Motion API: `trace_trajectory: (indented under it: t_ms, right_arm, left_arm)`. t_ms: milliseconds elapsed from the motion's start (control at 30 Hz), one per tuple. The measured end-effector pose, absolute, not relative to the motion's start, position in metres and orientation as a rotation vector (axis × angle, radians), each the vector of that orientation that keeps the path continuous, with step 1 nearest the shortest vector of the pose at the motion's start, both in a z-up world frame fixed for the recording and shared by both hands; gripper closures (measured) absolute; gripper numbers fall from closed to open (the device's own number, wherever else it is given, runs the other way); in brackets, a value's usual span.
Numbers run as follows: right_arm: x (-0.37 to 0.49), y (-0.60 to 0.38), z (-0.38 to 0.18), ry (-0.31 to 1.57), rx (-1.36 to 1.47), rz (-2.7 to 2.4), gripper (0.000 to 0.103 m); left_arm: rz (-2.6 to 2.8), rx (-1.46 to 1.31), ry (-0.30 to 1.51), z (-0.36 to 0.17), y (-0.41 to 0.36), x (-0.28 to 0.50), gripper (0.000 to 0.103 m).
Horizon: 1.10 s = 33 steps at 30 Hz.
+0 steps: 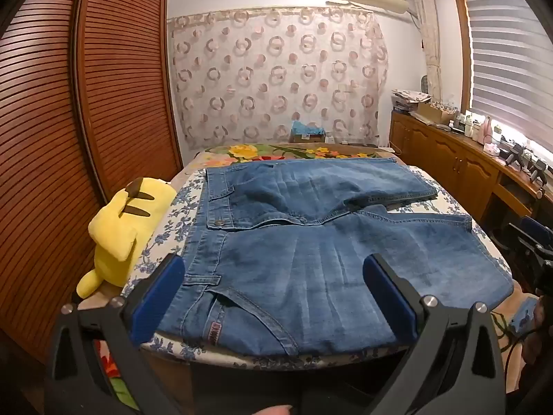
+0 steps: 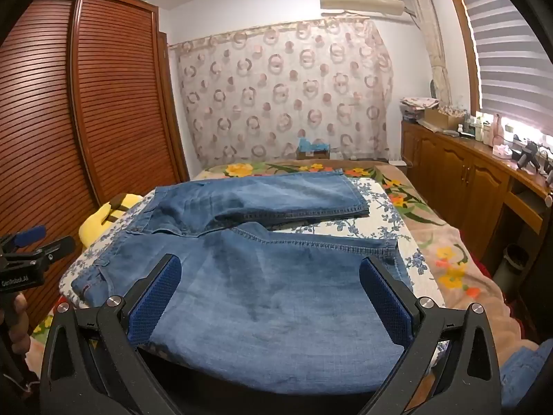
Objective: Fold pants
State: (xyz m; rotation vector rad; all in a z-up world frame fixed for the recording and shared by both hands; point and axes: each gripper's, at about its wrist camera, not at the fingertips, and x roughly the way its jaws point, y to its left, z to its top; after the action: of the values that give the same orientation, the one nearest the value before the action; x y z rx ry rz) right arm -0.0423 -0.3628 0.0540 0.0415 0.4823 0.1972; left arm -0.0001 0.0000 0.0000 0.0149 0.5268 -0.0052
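Blue denim pants (image 1: 311,242) lie spread flat on the bed, waistband to the left, both legs running right and parted in a V. My left gripper (image 1: 273,276) hovers open over the near hip and pocket, nothing between its blue pads. In the right wrist view the same pants (image 2: 269,276) fill the lower middle, and my right gripper (image 2: 269,280) stands open above the near leg, pads apart and touching nothing. The left gripper (image 2: 31,242) also shows at the far left edge there, held by a hand.
A yellow plush toy (image 1: 121,231) lies left of the waistband at the bed's edge. A slatted wooden wardrobe (image 1: 69,121) stands on the left. A wooden cabinet (image 1: 456,159) with clutter runs along the right under the window. A flowered blanket (image 2: 446,242) covers the bed's right side.
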Motion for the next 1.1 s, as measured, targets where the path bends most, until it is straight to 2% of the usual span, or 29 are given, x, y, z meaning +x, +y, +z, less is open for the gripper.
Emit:
trace_trajectory:
  t_ms: [1100]
  right_arm:
    - [-0.044, -0.363, 0.055, 0.478, 0.042, 0.196, 0.0]
  left_arm:
    - [-0.012, 0.016, 0.523, 0.011, -0.009, -0.005, 0.0]
